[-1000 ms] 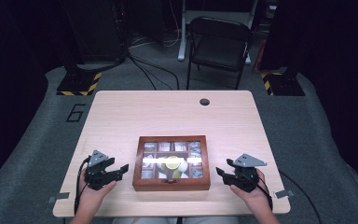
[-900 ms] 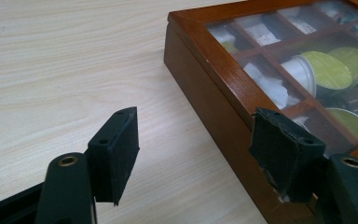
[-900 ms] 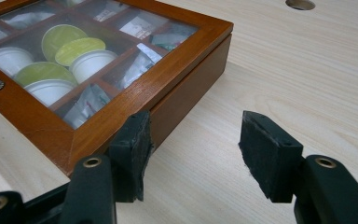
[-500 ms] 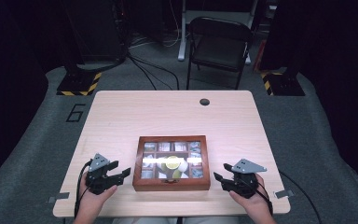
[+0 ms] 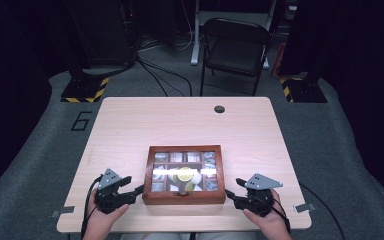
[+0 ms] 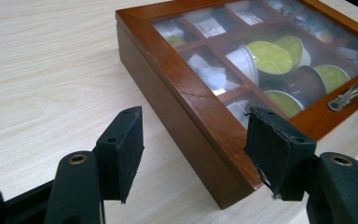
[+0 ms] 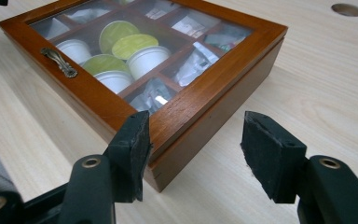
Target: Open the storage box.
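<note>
2 released grippers, left (image 5: 139, 189) and right (image 5: 231, 197), flank 1 glass-lidded wooden box (image 5: 185, 196) holding green-topped pods (image 5: 185, 174).

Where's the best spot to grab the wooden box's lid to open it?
Probably the small metal handle at the middle of the lid's front edge, approached from the person's side. It stands proud of the glass-topped lid, while the closed wooden box shows only a thin seam elsewhere.

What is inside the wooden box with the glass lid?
Through the closed glass lid, the wooden box shows divided compartments: the middle ones hold green-lidded capsules and white pods; the others hold pale packets. Glare and the frame hide the rest.
</note>
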The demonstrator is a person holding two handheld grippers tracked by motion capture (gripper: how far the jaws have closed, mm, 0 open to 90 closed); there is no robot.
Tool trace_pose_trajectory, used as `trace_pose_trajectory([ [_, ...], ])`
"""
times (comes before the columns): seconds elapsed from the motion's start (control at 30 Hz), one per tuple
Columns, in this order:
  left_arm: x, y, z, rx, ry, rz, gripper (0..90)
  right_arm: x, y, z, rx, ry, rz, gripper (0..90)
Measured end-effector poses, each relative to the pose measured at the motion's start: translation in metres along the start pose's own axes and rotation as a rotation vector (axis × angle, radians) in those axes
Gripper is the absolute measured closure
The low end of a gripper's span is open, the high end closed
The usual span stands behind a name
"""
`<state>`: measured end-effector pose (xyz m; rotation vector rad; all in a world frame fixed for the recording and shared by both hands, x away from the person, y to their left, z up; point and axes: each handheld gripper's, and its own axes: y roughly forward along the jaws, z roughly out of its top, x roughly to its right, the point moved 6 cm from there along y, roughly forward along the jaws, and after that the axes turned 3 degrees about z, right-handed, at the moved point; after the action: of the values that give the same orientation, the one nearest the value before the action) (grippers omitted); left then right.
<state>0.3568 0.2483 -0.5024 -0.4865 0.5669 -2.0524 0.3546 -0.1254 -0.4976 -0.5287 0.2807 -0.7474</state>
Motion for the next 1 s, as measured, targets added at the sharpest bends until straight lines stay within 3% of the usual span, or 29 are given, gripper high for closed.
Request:
trace_pose_trajectory([
  [0.17, 0.007, -0.001, -0.002, 0.007, 0.006, -0.046, 38.6, -0.004, 0.000, -0.001, 0.000, -0.005, 0.012, 43.1],
  [0.33, 0.015, -0.001, -0.003, 0.003, 0.054, -0.040, 38.6, -0.010, 0.000, -0.003, -0.003, -0.007, 0.025, 44.4],
  [0.57, 0.022, -0.001, -0.005, -0.004, 0.079, -0.048, 38.5, -0.019, 0.003, -0.007, -0.033, -0.037, 0.053, 44.7],
  [0.7, 0.022, 0.000, -0.006, -0.017, 0.073, -0.052, 38.5, -0.022, 0.006, -0.011, -0.061, -0.065, 0.061, 43.9],
  [1.0, 0.023, 0.002, -0.007, -0.022, 0.066, -0.062, 38.3, -0.024, 0.017, -0.017, -0.104, -0.079, 0.072, 44.1],
])
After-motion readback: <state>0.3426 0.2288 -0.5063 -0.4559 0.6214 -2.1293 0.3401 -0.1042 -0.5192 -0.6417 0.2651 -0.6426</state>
